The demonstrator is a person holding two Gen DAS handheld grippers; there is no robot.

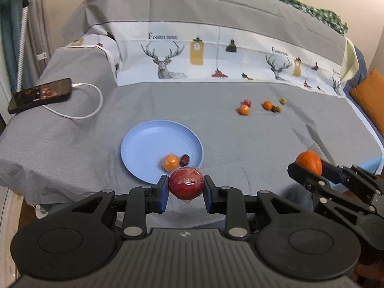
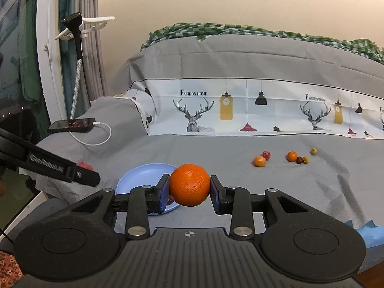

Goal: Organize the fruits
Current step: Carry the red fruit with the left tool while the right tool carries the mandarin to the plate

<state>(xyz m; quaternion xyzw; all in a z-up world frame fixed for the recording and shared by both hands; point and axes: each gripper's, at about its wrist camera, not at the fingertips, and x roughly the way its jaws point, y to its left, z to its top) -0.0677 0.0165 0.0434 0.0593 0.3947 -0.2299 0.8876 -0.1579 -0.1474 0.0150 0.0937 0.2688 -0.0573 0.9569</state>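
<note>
My left gripper (image 1: 186, 188) is shut on a red plastic-wrapped fruit (image 1: 186, 183), held just over the near rim of the blue plate (image 1: 148, 144). On the plate lie a small orange (image 1: 171, 162) and a dark date-like fruit (image 1: 184, 159). My right gripper (image 2: 189, 188) is shut on a large orange (image 2: 189, 184), to the right of the plate (image 2: 144, 175); it shows in the left wrist view as the orange (image 1: 309, 162) at the right edge. Several small fruits (image 1: 261, 105) lie loose on the grey sheet farther back, the same fruits (image 2: 283, 157) in the right wrist view.
A phone (image 1: 39, 94) on a white charging cable (image 1: 88, 103) lies on a raised fold at the left. A deer-printed cloth band (image 1: 216, 57) crosses the bed behind the fruits. An orange cushion (image 1: 369, 96) sits at the far right. The bed's edge drops off near left.
</note>
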